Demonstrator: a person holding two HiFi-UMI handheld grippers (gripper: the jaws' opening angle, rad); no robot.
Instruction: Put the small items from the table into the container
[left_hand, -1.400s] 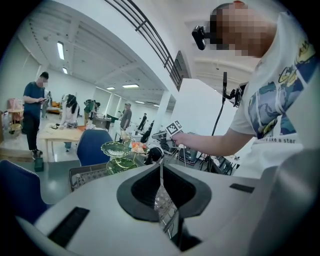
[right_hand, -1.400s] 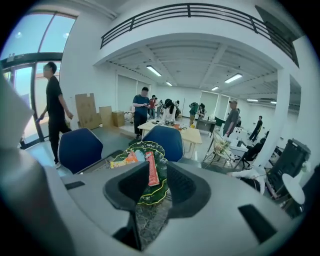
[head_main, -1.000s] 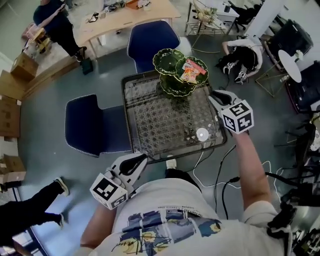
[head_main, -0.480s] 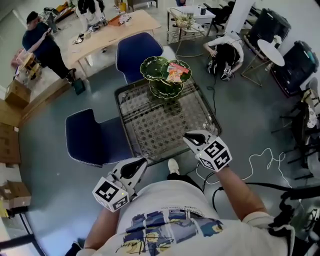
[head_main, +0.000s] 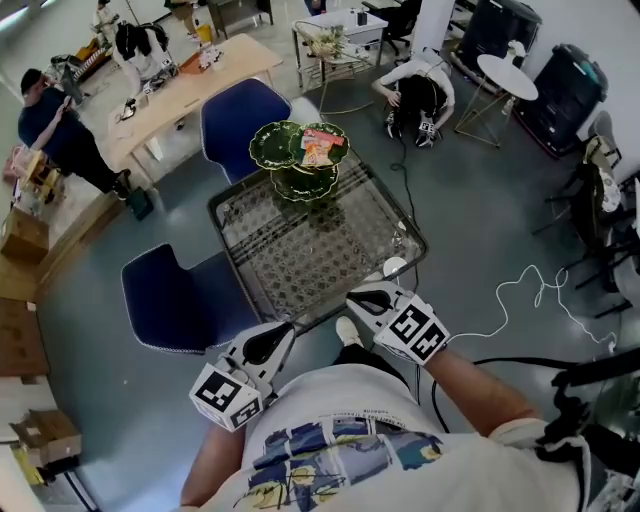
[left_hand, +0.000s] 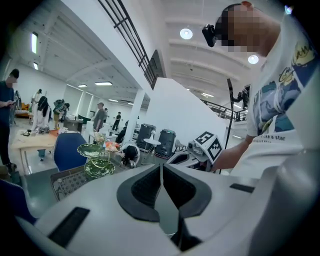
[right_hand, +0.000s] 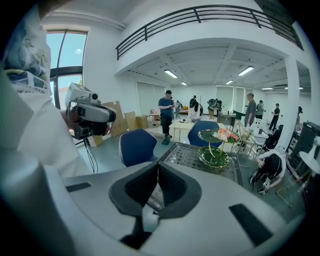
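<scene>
Partly done, by look of it: packet (head_main: 318, 147) lies in upper dish of green stand (head_main: 272, 148) at far end of desk (head_main: 300, 250).
Left to do: white disc (head_main: 395, 267) on near right corner.
Packet's long axis seems to run away from person; disc is round, no axis.
Right hand-held gripper (head_main: 358, 298) and left hand-held gripper (head_main: 278, 332): jaws together, empty, at near edge.

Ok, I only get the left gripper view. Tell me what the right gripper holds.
Observer: Nothing; the right gripper is shut, with its fingers empty.
Operator: Name any small item on the table.
Observer: A small white round item lies on the glass table near its right corner, close to the right gripper.
Operator: Place my left gripper.
Observer: The left gripper hangs just short of the table's near edge.
</scene>
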